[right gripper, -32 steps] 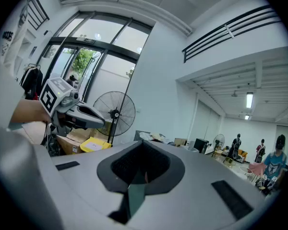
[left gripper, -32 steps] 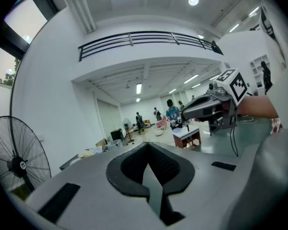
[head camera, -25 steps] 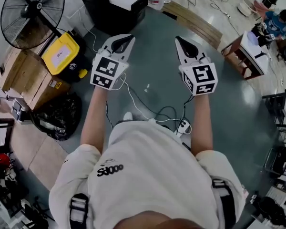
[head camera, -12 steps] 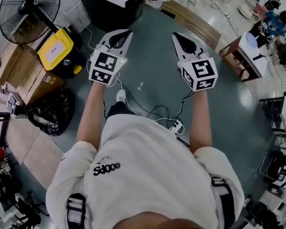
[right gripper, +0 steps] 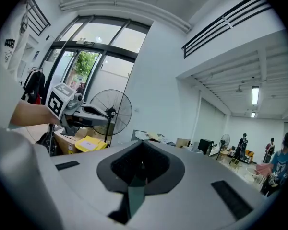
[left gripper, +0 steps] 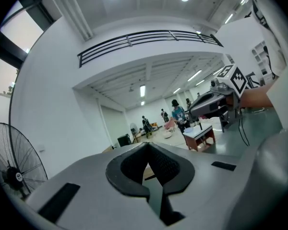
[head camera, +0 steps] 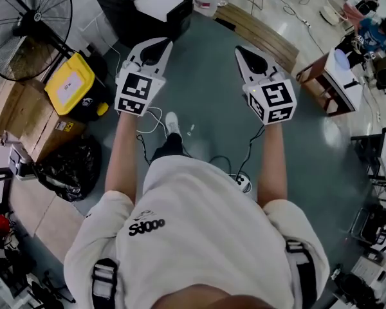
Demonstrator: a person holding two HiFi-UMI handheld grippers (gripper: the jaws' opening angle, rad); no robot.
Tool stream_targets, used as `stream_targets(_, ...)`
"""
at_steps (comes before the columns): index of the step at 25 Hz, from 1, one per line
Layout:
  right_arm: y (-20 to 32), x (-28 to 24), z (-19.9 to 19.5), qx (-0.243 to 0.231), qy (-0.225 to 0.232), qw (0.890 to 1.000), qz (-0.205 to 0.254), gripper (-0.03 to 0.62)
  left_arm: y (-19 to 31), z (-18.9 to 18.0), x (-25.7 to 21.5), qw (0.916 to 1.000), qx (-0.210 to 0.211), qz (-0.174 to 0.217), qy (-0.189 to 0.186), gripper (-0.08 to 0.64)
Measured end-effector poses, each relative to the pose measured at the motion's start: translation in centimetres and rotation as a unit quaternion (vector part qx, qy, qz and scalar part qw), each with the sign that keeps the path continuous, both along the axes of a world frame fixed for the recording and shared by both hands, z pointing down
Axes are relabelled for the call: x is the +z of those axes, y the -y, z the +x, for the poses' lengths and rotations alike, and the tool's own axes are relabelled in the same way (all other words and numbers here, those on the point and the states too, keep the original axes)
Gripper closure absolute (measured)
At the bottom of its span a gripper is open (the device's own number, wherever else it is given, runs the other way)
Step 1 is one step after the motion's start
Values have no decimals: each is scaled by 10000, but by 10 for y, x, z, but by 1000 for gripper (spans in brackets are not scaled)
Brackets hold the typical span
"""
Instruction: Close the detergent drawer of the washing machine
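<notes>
**At the centre of the frame, two shut grippers are pointing over grey floor, with no washing machine showing**

At the upper left of the head view, a standing fan (head camera: 29, 28) is sitting beside a yellow box (head camera: 69, 82). A cardboard box (head camera: 26, 118) and a black bag (head camera: 74, 166) are lying below them along the left edge. Just right of these, the left gripper (head camera: 168, 44) is reaching out from the person's arm toward the top of the frame. In its own view its jaws are pressing tip to tip with nothing between them. A white shoe (head camera: 172, 124) is showing on the grey floor (head camera: 206, 82) between the two arms. Right of centre, the right gripper (head camera: 240, 50) is lying alongside the left one, well apart from it and pointing the same way. Its jaws are likewise closed together on nothing. At the upper right, a wooden bench (head camera: 260, 34) and a small table (head camera: 331, 76) are standing.

The washing machine and its drawer are appearing in none of the three views. Which way the drawer is lying from either gripper, and how its long side is running, cannot be told. The two grippers are sitting level with each other, so neither hand is looking nearer to anything. By my judgement the closing is not yet under way, and the machine is needing to be found before either gripper can push on the drawer front.
</notes>
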State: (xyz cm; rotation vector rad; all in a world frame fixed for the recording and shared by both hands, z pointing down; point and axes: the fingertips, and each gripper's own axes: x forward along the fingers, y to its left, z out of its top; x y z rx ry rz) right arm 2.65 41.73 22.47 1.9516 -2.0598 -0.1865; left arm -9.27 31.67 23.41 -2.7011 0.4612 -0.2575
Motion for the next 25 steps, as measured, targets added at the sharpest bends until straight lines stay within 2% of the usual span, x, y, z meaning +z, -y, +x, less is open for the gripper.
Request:
stream_targets(5,95,-13,39,79,118,9999,50,598,104,32,-12,10000,-76,-7,-59,541)
stream_targets(11,185,-19,67,75,197,9998,3,598,202,59,-7,9995,-308,-89,62,541)
stream_targets(16,240,-8,89,176,167,9997,-84,598,262,82,13,9990,-265,-297,192,541)
stream_targets(20,282,-2,110,281,399,9987,-109,598,301,105,24,9987,-147,-417,255,541)
stream_targets(25,333,15,129,468,434,9976,-255,598,346,122,40,9982,-24,-513,319,541)
